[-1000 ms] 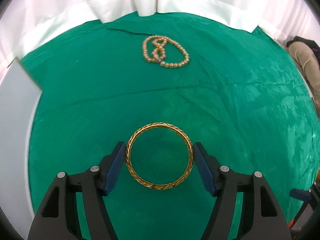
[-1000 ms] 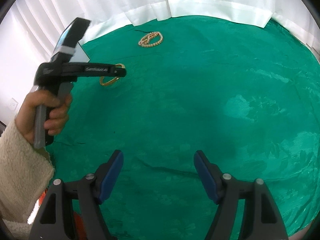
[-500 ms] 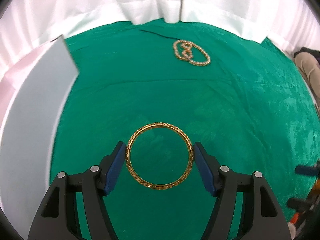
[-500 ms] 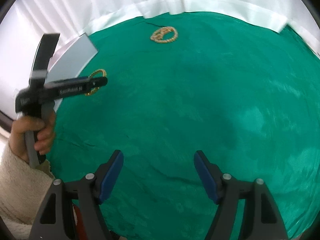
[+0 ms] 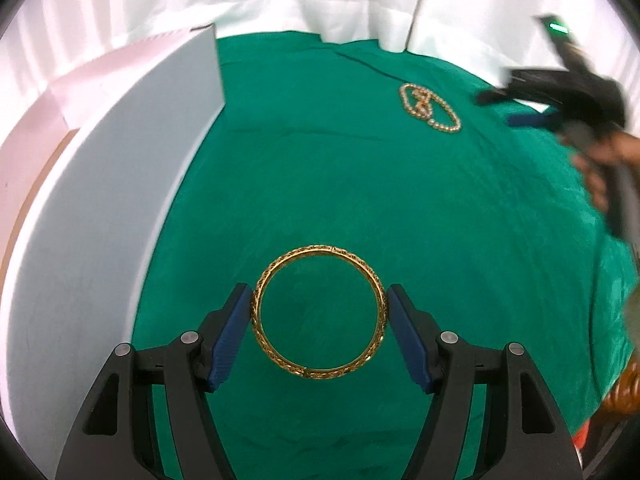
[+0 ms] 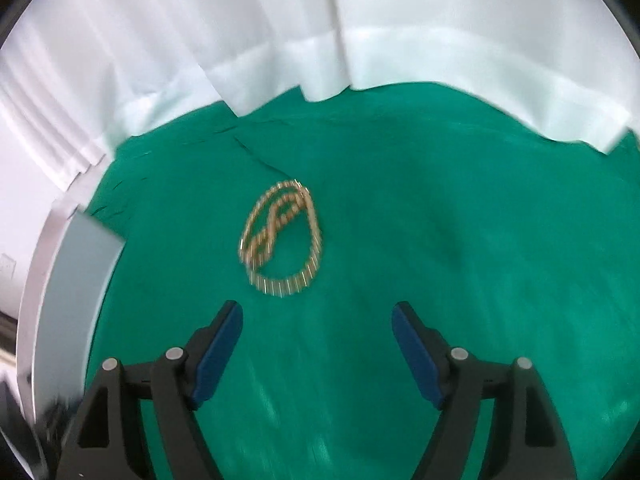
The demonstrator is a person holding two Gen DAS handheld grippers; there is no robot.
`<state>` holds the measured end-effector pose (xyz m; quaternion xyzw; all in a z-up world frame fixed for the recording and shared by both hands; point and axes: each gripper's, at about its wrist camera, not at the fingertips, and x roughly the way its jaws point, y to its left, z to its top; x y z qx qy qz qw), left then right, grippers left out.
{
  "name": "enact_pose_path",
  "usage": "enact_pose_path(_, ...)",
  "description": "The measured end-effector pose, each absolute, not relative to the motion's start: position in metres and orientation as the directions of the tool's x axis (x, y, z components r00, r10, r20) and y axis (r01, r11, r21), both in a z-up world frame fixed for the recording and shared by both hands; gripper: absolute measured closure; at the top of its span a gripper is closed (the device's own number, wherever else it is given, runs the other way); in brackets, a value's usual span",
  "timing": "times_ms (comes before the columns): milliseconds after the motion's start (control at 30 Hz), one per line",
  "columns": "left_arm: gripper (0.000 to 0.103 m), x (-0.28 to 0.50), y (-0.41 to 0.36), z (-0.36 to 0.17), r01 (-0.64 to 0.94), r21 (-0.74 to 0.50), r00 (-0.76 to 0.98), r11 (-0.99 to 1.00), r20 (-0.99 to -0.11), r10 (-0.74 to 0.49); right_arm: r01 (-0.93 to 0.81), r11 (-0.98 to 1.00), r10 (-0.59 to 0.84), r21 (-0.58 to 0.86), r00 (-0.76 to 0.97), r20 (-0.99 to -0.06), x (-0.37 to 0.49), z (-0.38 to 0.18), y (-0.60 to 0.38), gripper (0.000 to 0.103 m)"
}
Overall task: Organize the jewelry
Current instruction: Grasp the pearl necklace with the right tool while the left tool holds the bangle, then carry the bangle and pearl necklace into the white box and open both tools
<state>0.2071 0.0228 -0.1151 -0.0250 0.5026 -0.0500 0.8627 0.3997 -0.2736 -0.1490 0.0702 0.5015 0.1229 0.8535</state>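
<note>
Left claw (image 5: 320,320) clamped on gold bangle (image 5: 319,312) beside white box (image 5: 100,220); right claw (image 6: 318,344) apart, near bead necklace (image 6: 282,236).

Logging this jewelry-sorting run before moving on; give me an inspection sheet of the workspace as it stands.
Surface: green cloth, wrinkled.
Job's things: gold bangle held off the cloth; bead necklace lying coiled on the cloth.
Clutter: grey-white box at the cloth's left edge.
Grippers: left gripper has its jaws shut on the bangle; right gripper has its jaws open, empty, just short of the necklace.
Cables: nothing seen.
Surroundings: white curtain behind the table.
</note>
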Motion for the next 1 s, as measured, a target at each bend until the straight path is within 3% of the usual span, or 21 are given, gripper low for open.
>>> enact_pose_path(200, 0.033, 0.202, 0.026, -0.119, 0.065, -0.105, 0.475, 0.992, -0.872, -0.123, -0.079, 0.965, 0.258, 0.25, 0.46, -0.85, 0.455, -0.187, -0.225, 0.022)
enact_pose_path(267, 0.033, 0.202, 0.026, -0.122, 0.068, -0.106, 0.469, 0.992, -0.874, -0.125, -0.08, 0.981, 0.194, 0.177, 0.491, -0.849, 0.457, -0.185, -0.21, 0.023)
enact_pose_path(300, 0.033, 0.201, 0.026, -0.123, 0.069, -0.106, 0.467, 0.992, -0.875, -0.126, -0.088, 0.987, 0.163, 0.138, 0.484, -0.86, 0.458, -0.187, -0.202, 0.028)
enact_pose_path(333, 0.033, 0.204, 0.026, -0.125, 0.072, -0.106, 0.465, 0.992, -0.876, -0.127, -0.11, 0.989, 0.137, 0.095, 0.487, -0.863, 0.457, -0.187, -0.195, 0.043)
enact_pose_path(367, 0.033, 0.205, 0.025, -0.126, 0.073, -0.105, 0.464, 0.992, -0.877, -0.127, -0.129, 0.989, 0.124, 0.068, 0.493, -0.861, 0.455, -0.186, -0.191, 0.052)
enact_pose_path(400, 0.033, 0.205, 0.025, -0.127, 0.062, -0.119, 0.471, 0.991, -0.872, -0.135, -0.159, 0.985, 0.131, 0.06, 0.49, -0.862, 0.452, -0.185, -0.186, 0.083)
enact_pose_path(500, 0.033, 0.201, 0.025, -0.126, 0.066, -0.123, 0.472, 0.99, -0.87, -0.14, -0.192, 0.979, 0.158, 0.075, 0.466, -0.87, 0.442, -0.184, -0.186, 0.095)
enact_pose_path(800, 0.033, 0.194, 0.027, -0.122, 0.076, -0.129, 0.484, 0.989, -0.862, -0.149, -0.249, 0.921, 0.379, 0.299, 0.394, -0.837, 0.359, -0.164, -0.229, 0.095)
enact_pose_path(1000, 0.033, 0.183, 0.024, -0.114, 0.083, -0.137, 0.491, 0.987, -0.856, -0.16, -0.295, 0.89, 0.447, 0.348, 0.408, -0.796, 0.31, -0.133, -0.247, 0.095)
